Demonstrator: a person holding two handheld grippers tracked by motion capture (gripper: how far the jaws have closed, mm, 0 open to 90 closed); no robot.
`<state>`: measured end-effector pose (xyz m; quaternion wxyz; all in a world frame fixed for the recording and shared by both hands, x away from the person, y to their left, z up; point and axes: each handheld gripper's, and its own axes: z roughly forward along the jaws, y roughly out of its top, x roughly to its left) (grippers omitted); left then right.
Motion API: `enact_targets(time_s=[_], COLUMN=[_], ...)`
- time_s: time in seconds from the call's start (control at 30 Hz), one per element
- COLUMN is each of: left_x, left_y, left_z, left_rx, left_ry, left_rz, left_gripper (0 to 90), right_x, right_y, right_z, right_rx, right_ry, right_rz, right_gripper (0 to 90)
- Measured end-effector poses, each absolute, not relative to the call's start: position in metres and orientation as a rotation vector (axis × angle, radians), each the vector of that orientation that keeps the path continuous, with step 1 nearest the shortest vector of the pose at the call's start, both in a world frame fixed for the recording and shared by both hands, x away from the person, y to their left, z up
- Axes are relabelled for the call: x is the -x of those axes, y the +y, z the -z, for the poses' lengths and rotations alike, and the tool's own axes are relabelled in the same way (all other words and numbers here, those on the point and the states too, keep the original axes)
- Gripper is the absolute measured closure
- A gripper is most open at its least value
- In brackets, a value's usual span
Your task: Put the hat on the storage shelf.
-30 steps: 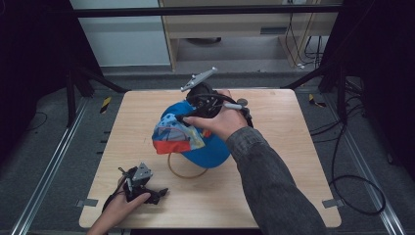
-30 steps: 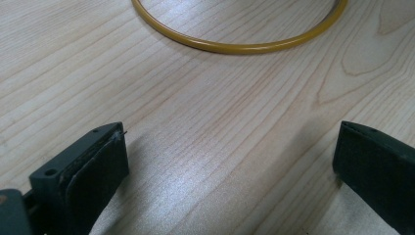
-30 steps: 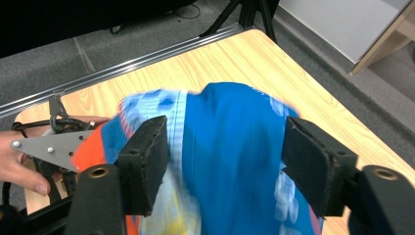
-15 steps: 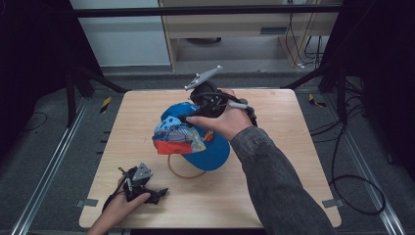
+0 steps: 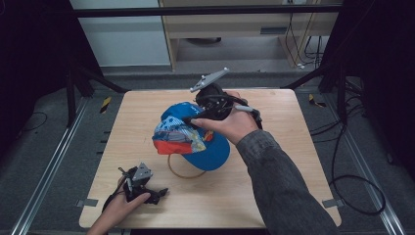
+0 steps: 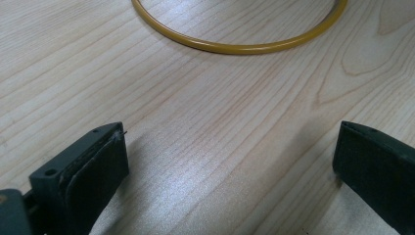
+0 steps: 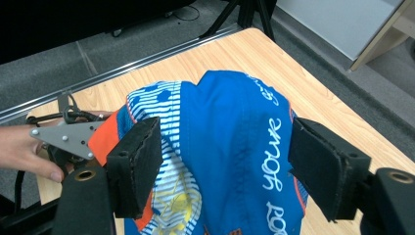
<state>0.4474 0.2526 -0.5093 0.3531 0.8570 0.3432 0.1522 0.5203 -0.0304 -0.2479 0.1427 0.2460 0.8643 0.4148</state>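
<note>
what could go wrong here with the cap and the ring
The right gripper has just been opening, its jaws either side of the blue cap, pads apparently not pressing, so the cap may sag or slide off. The cap overlaps the yellow ring, so it could nudge the ring. The left gripper sits open, too far to catch either.

Blue cap (image 5: pixel 195 134) is covering the far arc of the yellow ring (image 5: pixel 185 172) in the high view. Ring (image 6: pixel 235 46) is running off the top edge in the left tongs view. Cap lettering (image 7: pixel 271 156) is being cut off at the bottom edge, unreadable in full.
</note>
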Motion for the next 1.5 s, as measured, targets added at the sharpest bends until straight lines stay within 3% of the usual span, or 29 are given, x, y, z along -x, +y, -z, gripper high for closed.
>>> enact_targets(time_s=[0.67, 1.17, 1.5], left_x=[-0.447, -0.447, -0.447], left_y=[0.252, 0.253, 0.253], left_z=[0.51, 0.509, 0.51], left_rx=[-2.213, -2.215, -2.214], left_ry=[0.887, 0.885, 0.885], left_rz=[-0.394, -0.397, -0.397], left_gripper=[0.0, 0.0, 0.0], right_x=[-0.509, -0.499, -0.49], right_y=[-0.061, -0.086, -0.116], right_z=[0.259, 0.269, 0.284], right_rx=[-0.782, -0.799, -0.838], right_ry=[2.452, 2.379, 2.342], right_rz=[-1.228, -1.268, -1.277], right_gripper=[23.7, 8.7, 7.0])
